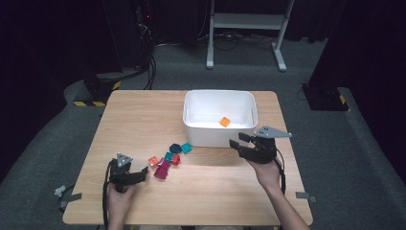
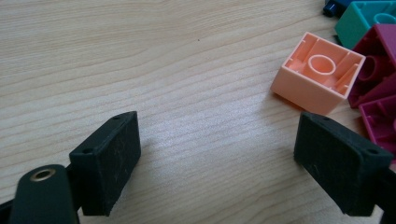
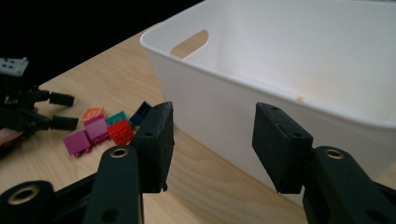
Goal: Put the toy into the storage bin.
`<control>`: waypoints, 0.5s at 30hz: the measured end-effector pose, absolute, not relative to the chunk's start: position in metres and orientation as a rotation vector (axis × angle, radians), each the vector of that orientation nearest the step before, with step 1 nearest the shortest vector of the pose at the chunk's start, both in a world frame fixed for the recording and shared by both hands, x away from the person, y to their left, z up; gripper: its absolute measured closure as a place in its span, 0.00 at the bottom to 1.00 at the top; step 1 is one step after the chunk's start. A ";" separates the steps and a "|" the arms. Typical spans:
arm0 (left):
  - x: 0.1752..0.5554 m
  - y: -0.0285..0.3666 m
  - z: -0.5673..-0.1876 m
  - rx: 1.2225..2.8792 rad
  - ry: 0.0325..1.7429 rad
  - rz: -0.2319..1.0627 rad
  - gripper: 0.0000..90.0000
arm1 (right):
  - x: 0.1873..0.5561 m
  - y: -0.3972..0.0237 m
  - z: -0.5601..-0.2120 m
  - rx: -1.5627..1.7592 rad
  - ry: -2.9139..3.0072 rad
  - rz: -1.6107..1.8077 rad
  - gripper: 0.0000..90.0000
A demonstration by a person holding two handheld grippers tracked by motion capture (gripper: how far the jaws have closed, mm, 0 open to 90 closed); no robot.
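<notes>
On the light wooden desk (image 1: 143, 115), the left gripper (image 2: 217, 154) rests low with its jaws spread wide and nothing between them, a pale orange hollow plastic brick (image 2: 317, 72) lying open side up just beyond its right-hand jaw beside magenta bricks (image 2: 378, 88). The right gripper (image 3: 212, 140) hangs with jaws spread and empty, just in front of the white plastic tub (image 3: 261, 93), which holds one orange brick (image 1: 224, 121).

The table (image 1: 143, 115) is light brown wood with thin lines running along it. The tub (image 1: 220, 134) is white, and one orange block (image 1: 224, 121) sits in it. The loose blocks are peach (image 2: 317, 72), teal (image 1: 186, 148), dark blue (image 1: 175, 148), red (image 1: 175, 159) and pink-purple (image 1: 163, 169). Both grippers have black jaws.
</notes>
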State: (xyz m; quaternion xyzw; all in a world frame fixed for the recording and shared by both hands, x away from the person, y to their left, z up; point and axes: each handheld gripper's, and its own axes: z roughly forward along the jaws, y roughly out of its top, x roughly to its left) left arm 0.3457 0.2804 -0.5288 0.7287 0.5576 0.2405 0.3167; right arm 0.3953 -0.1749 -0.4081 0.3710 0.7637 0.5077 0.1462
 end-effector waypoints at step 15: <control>0.346 0.281 -0.529 1.925 1.463 0.628 0.16 | 0.385 -0.179 -0.492 1.193 2.277 1.278 0.50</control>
